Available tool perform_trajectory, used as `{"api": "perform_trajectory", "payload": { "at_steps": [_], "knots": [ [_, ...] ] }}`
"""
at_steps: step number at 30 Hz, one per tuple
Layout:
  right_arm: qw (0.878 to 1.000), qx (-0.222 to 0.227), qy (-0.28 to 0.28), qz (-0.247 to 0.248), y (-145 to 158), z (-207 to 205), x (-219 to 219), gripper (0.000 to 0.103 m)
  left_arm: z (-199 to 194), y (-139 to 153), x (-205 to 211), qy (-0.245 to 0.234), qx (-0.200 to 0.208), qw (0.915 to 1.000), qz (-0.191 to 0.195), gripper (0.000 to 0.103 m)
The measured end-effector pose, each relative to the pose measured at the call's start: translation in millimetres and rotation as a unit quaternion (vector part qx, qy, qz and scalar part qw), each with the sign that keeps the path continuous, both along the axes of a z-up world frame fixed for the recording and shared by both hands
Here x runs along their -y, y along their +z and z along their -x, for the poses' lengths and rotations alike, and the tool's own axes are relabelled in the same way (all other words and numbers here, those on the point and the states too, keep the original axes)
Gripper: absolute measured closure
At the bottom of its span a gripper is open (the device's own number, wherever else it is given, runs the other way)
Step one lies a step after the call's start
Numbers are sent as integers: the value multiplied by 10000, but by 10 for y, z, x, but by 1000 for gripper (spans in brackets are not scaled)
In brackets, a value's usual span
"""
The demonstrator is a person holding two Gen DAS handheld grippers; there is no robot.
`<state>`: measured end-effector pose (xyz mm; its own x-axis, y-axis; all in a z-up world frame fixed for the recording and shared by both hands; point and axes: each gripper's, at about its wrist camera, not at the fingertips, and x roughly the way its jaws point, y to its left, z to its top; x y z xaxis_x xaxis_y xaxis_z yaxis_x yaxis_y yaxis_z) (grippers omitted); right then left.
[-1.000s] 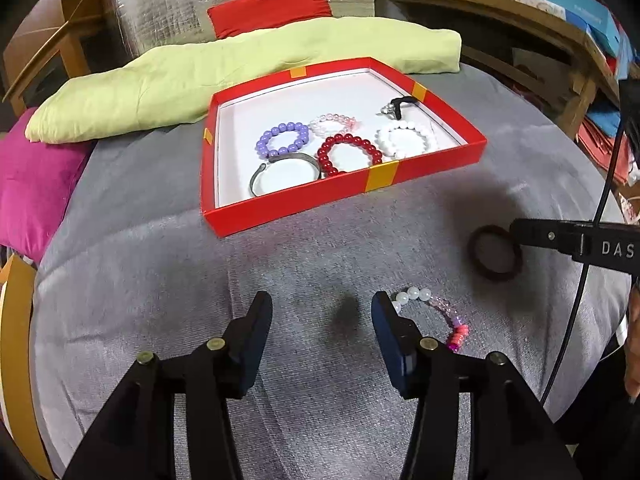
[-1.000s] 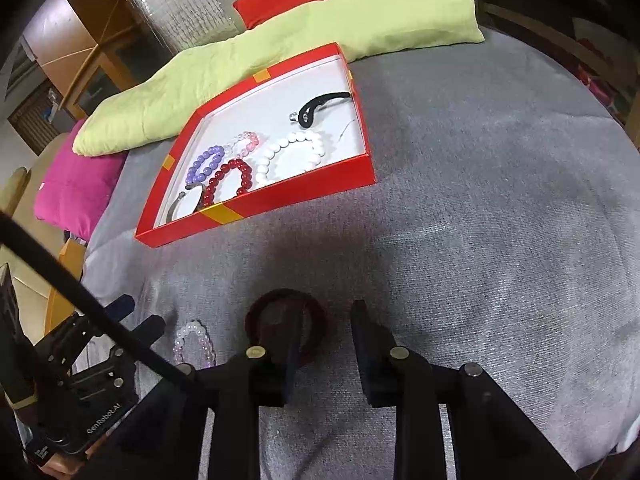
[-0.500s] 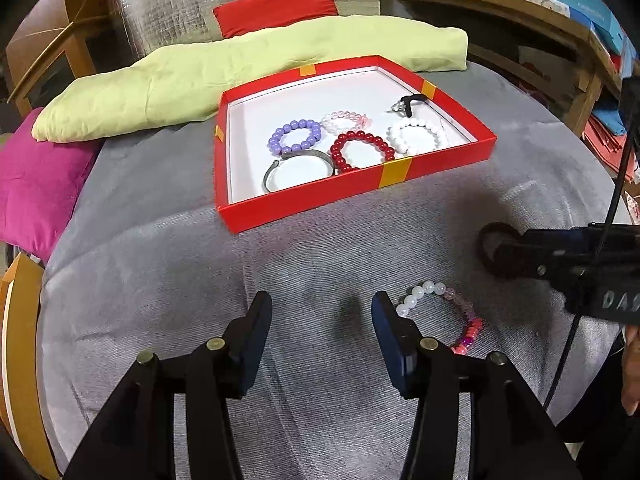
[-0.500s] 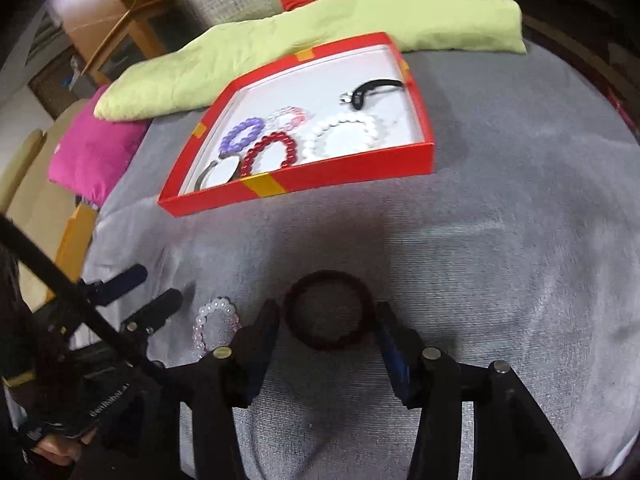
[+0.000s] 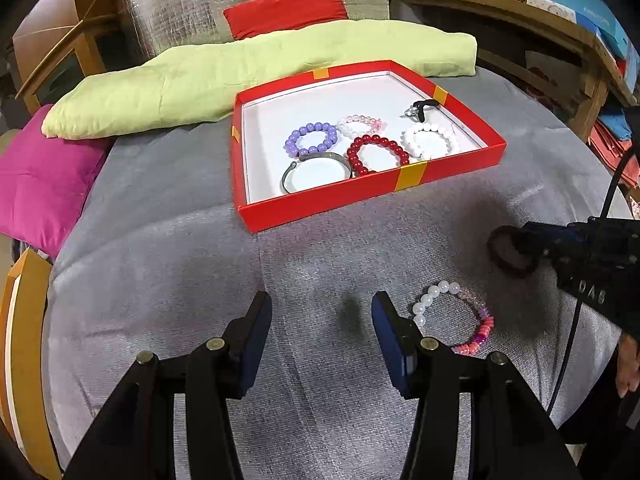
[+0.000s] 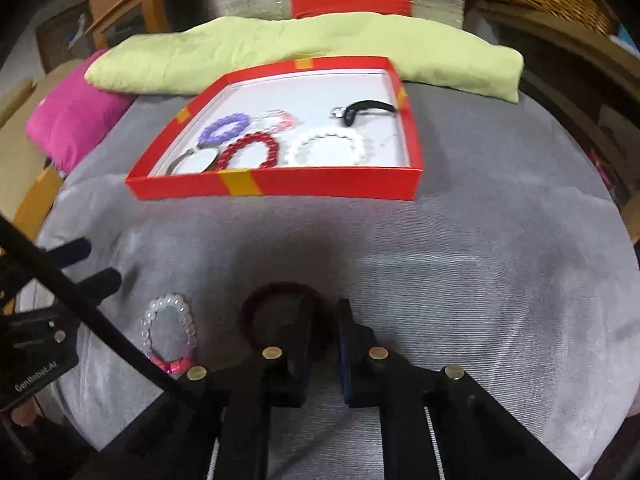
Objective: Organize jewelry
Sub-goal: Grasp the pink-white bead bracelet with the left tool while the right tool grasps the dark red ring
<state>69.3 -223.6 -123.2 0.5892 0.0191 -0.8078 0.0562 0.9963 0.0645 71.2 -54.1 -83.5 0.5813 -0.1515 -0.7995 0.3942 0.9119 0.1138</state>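
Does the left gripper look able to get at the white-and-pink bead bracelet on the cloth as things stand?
Probably yes. The left gripper is open, with nothing between its fingers, and the bead bracelet lies just beside it on bare grey cloth, uncovered.

Shallow red cardboard box lid (image 5: 408,178) w/ yellow bands and white inside sits flat on the grey-cloth worktop (image 5: 168,264), far side against a lime-green pillow. Inside, all lying flat: purple bead bracelet (image 5: 311,139), pale pink bead bracelet (image 5: 358,125) just beside it, dark red bead bracelet (image 5: 376,155), white pearl-like bracelet (image 5: 430,141), open silver metal bangle (image 5: 314,170) nr front wall, black strap piece w/ silver end (image 5: 424,107) at back.

Outside the box, on the cloth: white-and-pink mixed bead bracelet (image 5: 456,320), flat; dark maroon ring-shaped bangle (image 6: 286,312) near it, its right rim between the closing right claw (image 6: 326,338) jaws.
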Motion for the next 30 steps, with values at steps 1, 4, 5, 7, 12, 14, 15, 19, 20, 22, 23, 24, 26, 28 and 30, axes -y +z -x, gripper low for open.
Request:
{"api": "perform_trajectory", "payload": {
  "at_steps": [1,4,5,7,12,14,15,19,20,22,23,24,26,28,30],
  "knots": [
    [10000,11,-62,-37,8,-1,50,92,-4,3,-4,-8,-13,10000,39,50],
    [9995,17,-140,-287,17,11,142,92,-7,18,-9,-104,-117,9995,277,50],
    [9993,37,-164,-324,24,20,154,92,-5,22,-4,-155,-170,9991,368,50],
    [9989,106,-217,-398,60,42,202,92,6,27,16,-275,-277,9977,559,43],
    [9967,231,-385,-683,131,80,312,92,83,32,137,-640,-435,9934,843,38],
    [9960,216,-412,-756,130,71,331,92,113,12,200,-789,-500,9919,863,35],
    [9955,179,-408,-836,120,67,343,92,133,-8,240,-896,-573,9905,870,33],
    [9945,130,-430,-945,114,70,391,92,175,-104,354,-1075,-678,9899,628,32],
    [9944,128,-448,-944,114,73,410,92,180,-125,373,-1101,-681,9899,573,32],
    [9937,114,-493,-1005,107,79,459,92,171,-159,385,-1096,-702,9899,556,32],
    [9933,107,-519,-1024,104,84,480,91,160,-183,395,-1082,-748,9896,578,32],
    [9930,106,-540,-1043,105,89,495,90,146,-209,405,-1068,-806,9892,593,32],
    [9922,77,-546,-1116,105,95,514,87,136,-233,408,-1041,-790,9898,560,32],
    [9920,42,-510,-1158,104,98,513,87,130,-230,417,-1021,-655,9913,510,39],
    [9915,-62,-427,-1225,98,89,495,82,85,-226,387,-923,-623,9923,543,52]
  ]
}}
